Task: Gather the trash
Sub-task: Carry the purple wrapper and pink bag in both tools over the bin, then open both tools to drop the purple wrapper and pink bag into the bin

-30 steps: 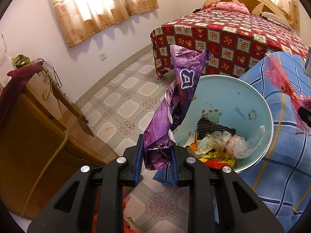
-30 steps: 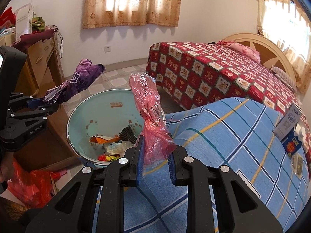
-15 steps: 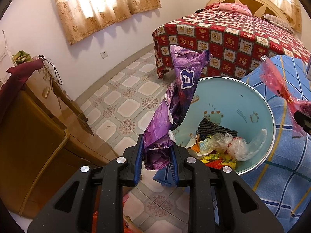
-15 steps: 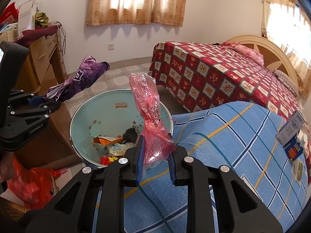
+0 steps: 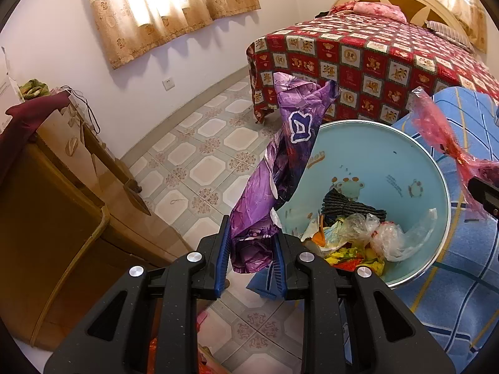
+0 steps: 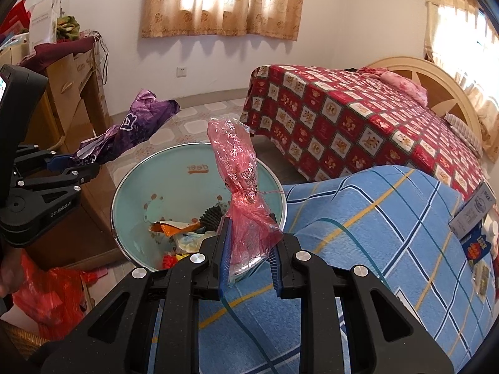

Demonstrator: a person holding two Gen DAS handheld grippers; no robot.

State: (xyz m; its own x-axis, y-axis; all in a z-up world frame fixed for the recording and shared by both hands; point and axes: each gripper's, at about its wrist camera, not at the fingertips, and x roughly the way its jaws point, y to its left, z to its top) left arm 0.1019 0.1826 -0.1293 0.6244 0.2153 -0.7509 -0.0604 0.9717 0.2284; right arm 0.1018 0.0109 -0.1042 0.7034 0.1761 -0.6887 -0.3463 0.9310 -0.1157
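Left gripper (image 5: 252, 251) clamped on a crumpled purple plastic wrapper (image 5: 280, 168), blue pads pressed against its lower end. Wrapper rising forward and a little right of the fingers, printed with a white-edged letter shape, upper end hanging over the near rim of the pale blue bin (image 5: 414, 162). Bin just ahead and right of this tool, tilted with the mouth facing it, printed inside with small cartoon figures. In its bottom: clear plastic bags (image 5: 386, 237), a black ribbed thing (image 5: 346, 207), yellow and orange scraps.

Right gripper (image 6: 249, 246) closed narrow on a red see-through plastic bag (image 6: 240, 180), knotted midway, standing upright from the pads and bearing printed characters. Same bin (image 6: 156, 187) directly ahead and slightly left of this tool, the bag's top in front of its far rim. Blue checked cloth (image 6: 374, 233) below and right of the fingers, touching the bin's side. Small boxes (image 6: 474, 215) on the cloth, far right.

Beyond both tools: bed under a red patterned cover (image 6: 343, 115), tiled floor (image 5: 199, 143), curtained window (image 6: 224, 0). Wooden cabinet (image 5: 62, 187) left of the left tool. Red bag (image 6: 46, 293) on the floor at lower left in the right wrist view, beside a hand (image 6: 9, 268) gripping the other tool's handle.
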